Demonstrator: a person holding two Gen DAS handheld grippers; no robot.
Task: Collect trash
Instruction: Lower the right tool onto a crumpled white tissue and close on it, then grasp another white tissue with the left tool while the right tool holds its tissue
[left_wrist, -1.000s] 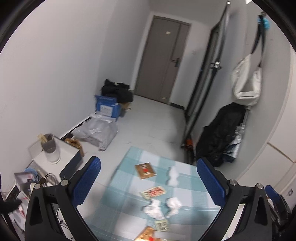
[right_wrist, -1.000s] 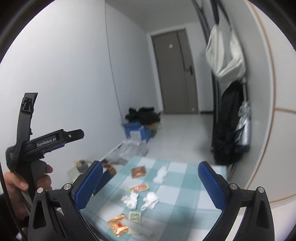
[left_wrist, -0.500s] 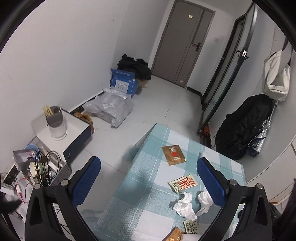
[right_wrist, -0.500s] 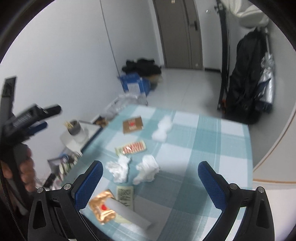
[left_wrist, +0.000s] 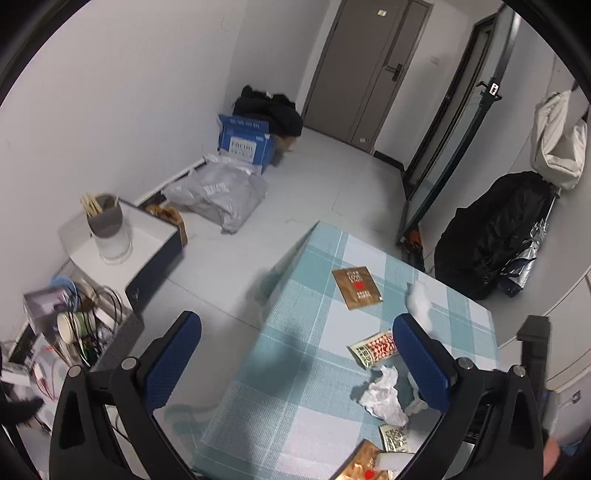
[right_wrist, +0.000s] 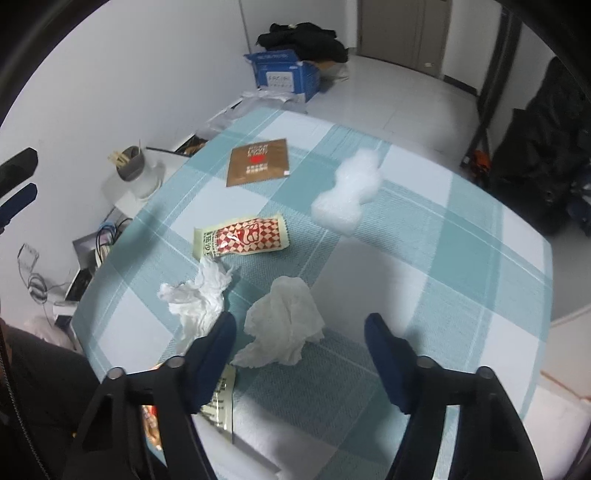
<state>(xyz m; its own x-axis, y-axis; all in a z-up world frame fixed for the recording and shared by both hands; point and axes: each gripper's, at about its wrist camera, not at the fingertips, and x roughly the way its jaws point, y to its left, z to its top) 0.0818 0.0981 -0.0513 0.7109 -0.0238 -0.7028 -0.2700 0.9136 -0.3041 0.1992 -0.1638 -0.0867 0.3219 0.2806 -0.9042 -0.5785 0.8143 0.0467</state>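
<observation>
R gripper (right_wrist: 299, 332) jaws apart, crumpled tissue (right_wrist: 284, 325) btwn fingers; L gripper (left_wrist: 295, 354) released, above table edge.

Checked teal-and-white worktop (right_wrist: 461, 258), carrying a brown packet (right_wrist: 258, 161), red-patterned wrapper (right_wrist: 242, 236), white foam piece (right_wrist: 349, 195), two crumpled tissues (right_wrist: 284, 325), small sachets near the edge.

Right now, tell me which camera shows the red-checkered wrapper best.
The right wrist view: the red-checkered wrapper lies whole and unobstructed on the table, its pattern clear. In the left wrist view it is smaller, partly hidden behind one blue finger of the left gripper.
</observation>
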